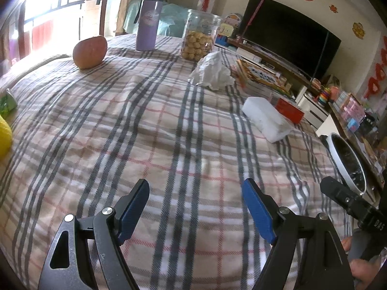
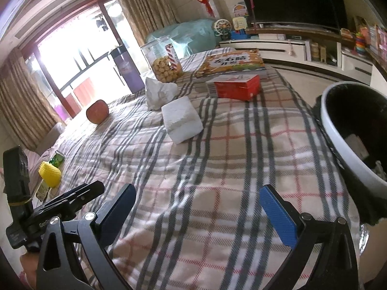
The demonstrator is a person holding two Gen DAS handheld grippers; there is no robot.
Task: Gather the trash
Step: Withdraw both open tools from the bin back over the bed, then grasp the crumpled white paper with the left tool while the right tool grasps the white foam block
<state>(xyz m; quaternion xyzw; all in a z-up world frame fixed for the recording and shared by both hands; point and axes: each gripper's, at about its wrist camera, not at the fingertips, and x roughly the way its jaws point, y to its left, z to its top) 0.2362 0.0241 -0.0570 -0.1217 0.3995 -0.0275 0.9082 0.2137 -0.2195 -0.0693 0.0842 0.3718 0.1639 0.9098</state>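
Both your grippers hover low over the plaid tabletop (image 1: pixel 169 125), the left gripper (image 1: pixel 196 207) and the right gripper (image 2: pixel 198 212) each with fingers spread wide and nothing between them. Take the bin (image 2: pixel 348 125) as your landmark: it sits at the tabletop's right edge, just beside your right gripper, with some scraps already showing inside. Crumpled white paper (image 1: pixel 212 70) looks like the trash to collect; it lies well away from the bin, up the tabletop and to the bin's left, near the cookie jar (image 1: pixel 200 36). Between paper and bin rests a white block (image 1: pixel 266 118), its long axis running roughly toward the bin. From either gripper the paper lies straight ahead and far off; your left seems slightly better lined up, though neither is clearly nearer.
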